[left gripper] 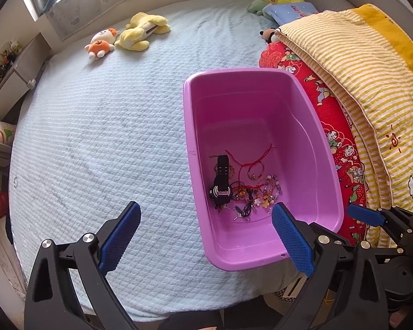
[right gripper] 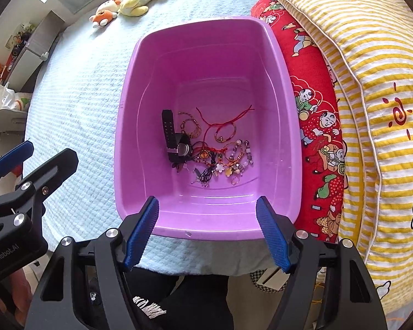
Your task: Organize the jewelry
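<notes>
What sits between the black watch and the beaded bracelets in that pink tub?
In the right wrist view, a tangle of red and dark cords with a small orange charm lies between the watch and the beaded bracelets.

Both tools look alike: matte black plastic frames with triangular cut-outs in each arm and round silver bolt heads at the joints. The left tool (left gripper: 206, 228) carries two long fingers faced with bright blue, finely cross-hatched rubber pads (left gripper: 120, 238). The right tool (right gripper: 208, 232) has the same blue pads (right gripper: 274, 238). Pale lettering reading "GenRobot.AI" runs along the left tool's black housing, and a patch of bare skin shows beneath it.
</notes>
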